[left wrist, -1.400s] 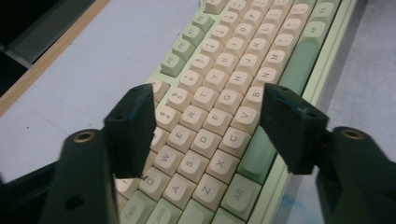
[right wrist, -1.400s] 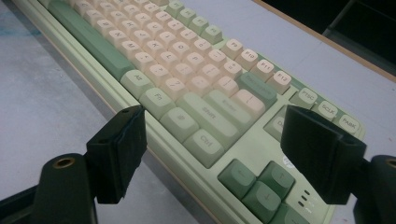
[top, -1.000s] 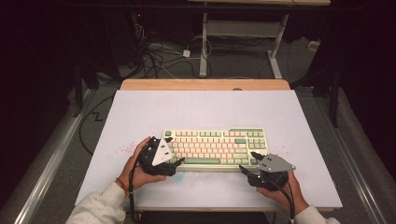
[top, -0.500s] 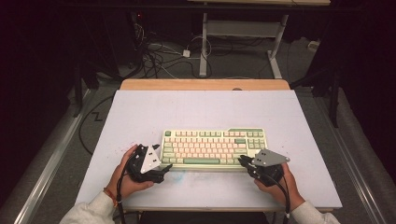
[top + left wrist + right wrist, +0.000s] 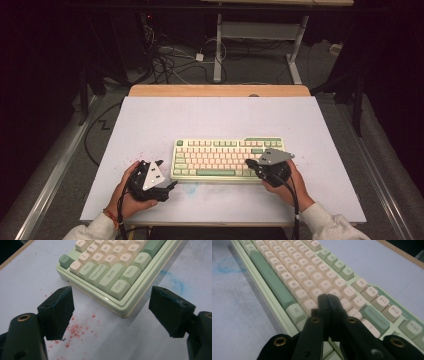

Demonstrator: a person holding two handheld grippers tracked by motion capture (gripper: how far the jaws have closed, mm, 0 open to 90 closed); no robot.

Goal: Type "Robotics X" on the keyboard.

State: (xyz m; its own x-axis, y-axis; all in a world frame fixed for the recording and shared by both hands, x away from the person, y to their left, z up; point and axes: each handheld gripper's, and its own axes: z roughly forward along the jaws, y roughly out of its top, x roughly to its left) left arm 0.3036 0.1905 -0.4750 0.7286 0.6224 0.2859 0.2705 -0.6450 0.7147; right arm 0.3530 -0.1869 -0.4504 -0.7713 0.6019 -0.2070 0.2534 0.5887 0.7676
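A mint-green keyboard (image 5: 227, 157) with cream keys lies near the front of the white table (image 5: 220, 117). My left gripper (image 5: 169, 187) is open, just off the keyboard's front left corner (image 5: 120, 312). Its two pads (image 5: 61, 308) stand wide apart over the table with nothing between them. My right gripper (image 5: 249, 163) is over the keyboard's right front part. Its jaws have just been closing and now meet with nothing between them. In the right gripper view the shut tips (image 5: 327, 297) hover above the cream keys (image 5: 312, 275) near the space bar's right end; whether they touch a key I cannot tell.
Red specks (image 5: 77, 328) and a blue smear (image 5: 175, 282) mark the table near the keyboard's front. A wooden strip (image 5: 220, 90) edges the far side. Cables (image 5: 170, 60) and desk legs (image 5: 218, 50) are on the floor beyond. A metal rail (image 5: 55, 165) runs along the table's left.
My left gripper has drawn back to the left and nearer the front edge, away from the keyboard. My right gripper has moved up and left onto the keyboard's right end.
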